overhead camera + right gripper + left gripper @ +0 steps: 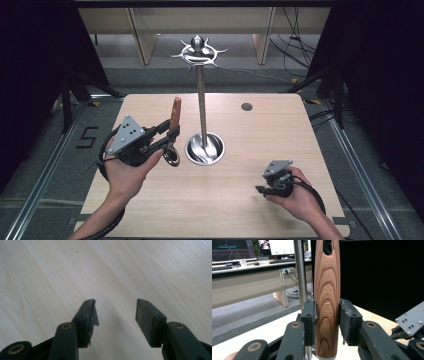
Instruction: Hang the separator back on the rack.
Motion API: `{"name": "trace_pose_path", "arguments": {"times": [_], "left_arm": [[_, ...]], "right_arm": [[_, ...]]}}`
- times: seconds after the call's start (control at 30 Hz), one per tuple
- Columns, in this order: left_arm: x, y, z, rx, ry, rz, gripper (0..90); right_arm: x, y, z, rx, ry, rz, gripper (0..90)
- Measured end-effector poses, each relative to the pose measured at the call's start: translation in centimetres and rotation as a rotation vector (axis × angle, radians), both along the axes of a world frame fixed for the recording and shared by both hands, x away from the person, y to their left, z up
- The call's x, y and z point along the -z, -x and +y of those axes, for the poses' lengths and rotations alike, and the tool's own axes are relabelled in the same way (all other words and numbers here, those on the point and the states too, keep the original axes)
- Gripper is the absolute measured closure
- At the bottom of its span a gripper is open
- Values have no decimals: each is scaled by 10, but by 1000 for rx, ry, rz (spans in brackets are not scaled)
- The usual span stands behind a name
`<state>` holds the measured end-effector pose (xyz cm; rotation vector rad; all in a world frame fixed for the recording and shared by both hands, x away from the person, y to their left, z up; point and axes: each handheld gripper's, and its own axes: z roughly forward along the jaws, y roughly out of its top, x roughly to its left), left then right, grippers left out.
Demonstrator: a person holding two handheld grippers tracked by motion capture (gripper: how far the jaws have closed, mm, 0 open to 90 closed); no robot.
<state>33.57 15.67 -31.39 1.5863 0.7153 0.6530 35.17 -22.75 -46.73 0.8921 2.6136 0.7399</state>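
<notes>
At frame centre-left, the left gripper [167, 134] clamped an upright wooden-handled kitchen tool [327, 302] — beside the utensil stand [202, 100]. At lower right, the right gripper [116, 312] gaped empty over the table [240, 200].

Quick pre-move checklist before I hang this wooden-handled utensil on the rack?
1. Left hand-held gripper clamped on wooden handle: ok.
2. Handle upright, hanging hole at top: ok.
3. Metal working end clear of the table: cannot tell.
4. Rack upright on its round base: ok.
5. Hooks at top free: ok.
6. Right hand-held gripper open, holding nothing, away from the rack: ok.
</notes>
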Motion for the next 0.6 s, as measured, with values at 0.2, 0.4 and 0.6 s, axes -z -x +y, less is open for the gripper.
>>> {"name": "trace_pose_path", "arguments": {"times": [0.2,0.4,0.6], "left_arm": [[-4,-2,-2,-7,10,-3,673],[-7,-4,-4,-14,7,-8,672],[-10,-5,-7,-15,4,-10,673]], "right_arm": [[0,0,0,-1,1,-3,504],[0,0,0,-1,1,-2,504],[0,0,0,-2,1,-3,504]]}}
